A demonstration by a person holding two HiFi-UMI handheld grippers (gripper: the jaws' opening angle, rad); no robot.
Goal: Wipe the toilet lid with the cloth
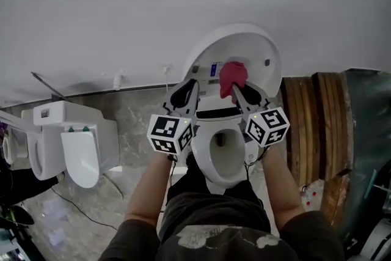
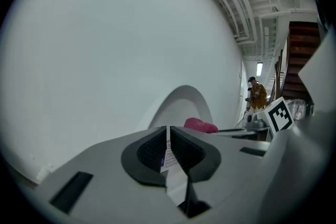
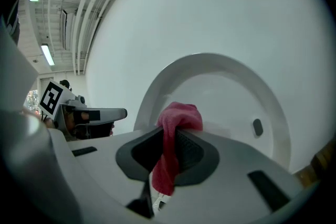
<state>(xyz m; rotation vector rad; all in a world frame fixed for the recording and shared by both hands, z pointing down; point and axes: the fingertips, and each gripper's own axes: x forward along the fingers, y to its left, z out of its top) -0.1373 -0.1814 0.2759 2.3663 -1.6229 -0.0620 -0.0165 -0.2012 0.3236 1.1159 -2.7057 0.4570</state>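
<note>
The white toilet lid [image 1: 250, 49] stands raised against the wall, above the open bowl [image 1: 223, 156]. My right gripper [image 1: 235, 88] is shut on a red-pink cloth [image 1: 233, 75], which bunches over its tips against the lid's inner face near a small label. In the right gripper view the cloth [image 3: 176, 128] hangs down between the pads in front of the lid [image 3: 226, 86]. Beside it, my left gripper [image 1: 193, 84] is shut with nothing in it, by the lid's lower left edge. The left gripper view shows the lid [image 2: 181, 105] and cloth [image 2: 200, 125] just beyond its tips [image 2: 168, 131].
A second white toilet [image 1: 79, 143] sits on the marble floor at the left. Curved wooden boards [image 1: 317, 125] stand close on the right of the bowl. The plain grey wall [image 1: 122, 9] is behind the lid. A person [image 2: 256, 94] stands far off.
</note>
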